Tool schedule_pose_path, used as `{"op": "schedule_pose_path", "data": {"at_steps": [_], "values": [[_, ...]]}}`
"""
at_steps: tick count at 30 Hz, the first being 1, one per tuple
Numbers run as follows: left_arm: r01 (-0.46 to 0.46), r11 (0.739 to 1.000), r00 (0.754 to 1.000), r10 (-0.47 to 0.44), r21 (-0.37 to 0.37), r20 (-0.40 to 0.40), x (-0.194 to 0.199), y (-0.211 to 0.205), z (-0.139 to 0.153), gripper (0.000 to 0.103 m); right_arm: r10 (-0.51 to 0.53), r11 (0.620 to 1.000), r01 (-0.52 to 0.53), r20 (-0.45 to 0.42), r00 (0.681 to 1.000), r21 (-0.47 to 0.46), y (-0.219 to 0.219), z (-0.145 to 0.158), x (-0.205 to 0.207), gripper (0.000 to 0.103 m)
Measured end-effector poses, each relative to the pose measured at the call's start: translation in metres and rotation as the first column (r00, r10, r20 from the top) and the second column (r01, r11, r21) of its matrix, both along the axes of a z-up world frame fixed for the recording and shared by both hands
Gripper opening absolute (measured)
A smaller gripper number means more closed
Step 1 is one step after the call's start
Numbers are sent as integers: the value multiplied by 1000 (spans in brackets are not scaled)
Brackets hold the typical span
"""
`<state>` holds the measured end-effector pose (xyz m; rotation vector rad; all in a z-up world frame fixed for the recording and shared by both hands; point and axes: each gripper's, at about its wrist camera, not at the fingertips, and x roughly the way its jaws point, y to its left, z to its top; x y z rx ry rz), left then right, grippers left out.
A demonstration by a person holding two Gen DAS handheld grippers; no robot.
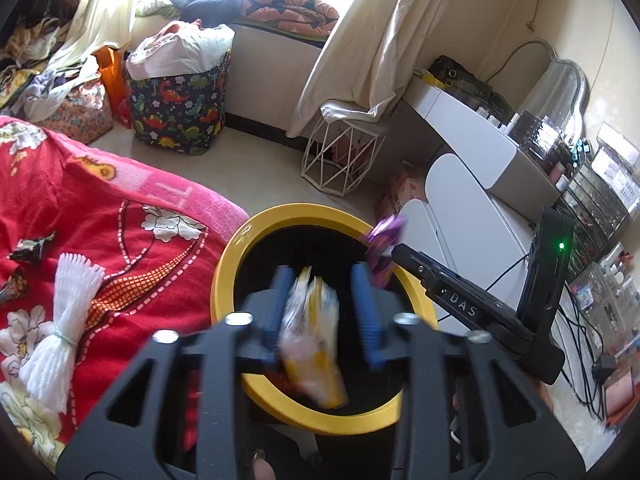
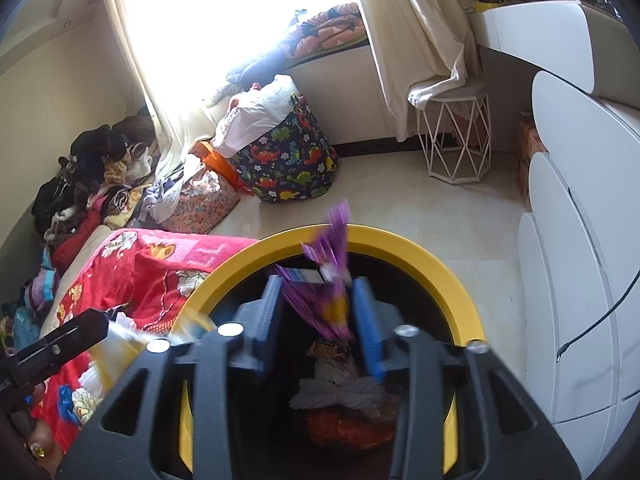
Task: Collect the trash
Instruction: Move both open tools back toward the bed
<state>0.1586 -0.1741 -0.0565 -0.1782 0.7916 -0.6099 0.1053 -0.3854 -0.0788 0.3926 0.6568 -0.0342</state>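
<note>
A yellow-rimmed black bin (image 1: 280,216) stands beside the red bed; it also shows in the right wrist view (image 2: 400,240). My left gripper (image 1: 322,316) is open over the bin, and a blurred white-and-yellow wrapper (image 1: 312,340) hangs loose between its blue fingers (image 1: 364,312). My right gripper (image 2: 320,320) is open over the bin with a purple wrapper (image 2: 332,280) between its fingers; this wrapper also shows in the left wrist view (image 1: 382,248). A white foam net (image 1: 68,320) and a dark candy wrapper (image 1: 32,246) lie on the bed. Trash lies in the bin (image 2: 344,396).
Red floral bedding (image 1: 132,248) is left of the bin. White rounded drawers (image 2: 568,280) stand right of it. A dinosaur-print hamper (image 1: 180,108), a white wire stool (image 1: 340,156) and clothes piles (image 2: 88,184) are farther off. Cables (image 1: 580,344) trail on the floor.
</note>
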Motion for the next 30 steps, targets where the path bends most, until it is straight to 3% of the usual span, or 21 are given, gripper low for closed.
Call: {"op": "schedule_pose_path", "data": {"at_steps": [1,3,5,11,17,30], "values": [[-7,1000,1000,7,-5,1,0,1,1,53,-6,1000,6,0,1000,5,-1,0,0,46],[-17,1000,1000,17,-12,7,0,4,3,55,-7,1000,7,-1,1000,7,-1,-1,0,52],[-34,999,999,34,-15,12,-1,8,5,70,-5,1000,5,4,1000,1,-1,0,0,54],[-92,995,995,93,-27,40,-5,26,14,85,21,1000,-20,38,999,-19,5,3,-3,60],[-159,987,983,159,-6,90,-10,44,24,92,39,999,-37,82,996,-30,17,10,-10,67],[-311,950,939,309,-7,150,-13,96,35,92,135,990,-130,107,985,-52,64,27,-7,79]]}}
